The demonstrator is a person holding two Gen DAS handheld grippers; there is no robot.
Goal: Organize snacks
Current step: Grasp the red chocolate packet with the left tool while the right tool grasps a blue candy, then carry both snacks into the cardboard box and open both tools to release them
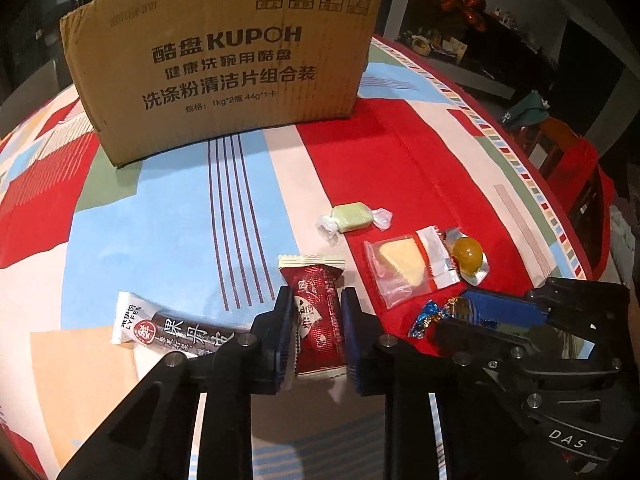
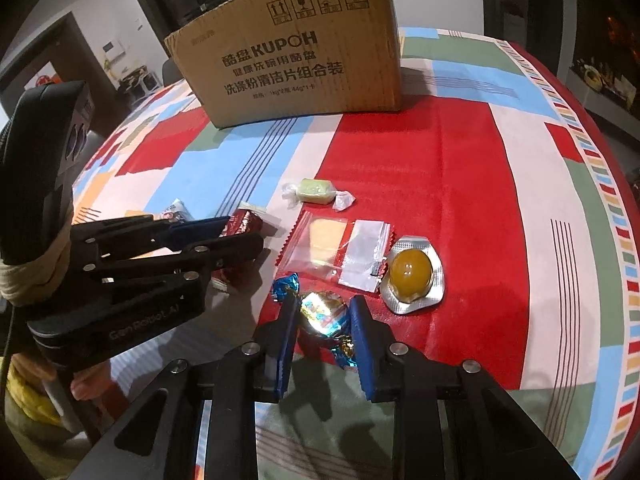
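Note:
My left gripper (image 1: pixel 317 306) is shut on a dark red snack packet (image 1: pixel 310 278) that lies on the patterned tablecloth; its pads press both long sides. In the right wrist view the same gripper (image 2: pixel 240 234) enters from the left over the red packet (image 2: pixel 250 219). My right gripper (image 2: pixel 325 314) is shut on a blue foil-wrapped candy (image 2: pixel 322 310). In the left wrist view that gripper (image 1: pixel 466 314) lies low at the right, with the candy's wrapper (image 1: pixel 428 314) sticking out. A brown cardboard box (image 1: pixel 224 60) (image 2: pixel 296 64) stands at the back, its inside hidden.
Loose snacks lie between the grippers and the box: a green wrapped candy (image 1: pixel 352 218), a clear packet with a pale yellow wedge (image 1: pixel 404 264), a yellow ball in a foil blister (image 1: pixel 468 256) and a long dark bar (image 1: pixel 180 328). The table's edge (image 1: pixel 560 216) curves down at the right.

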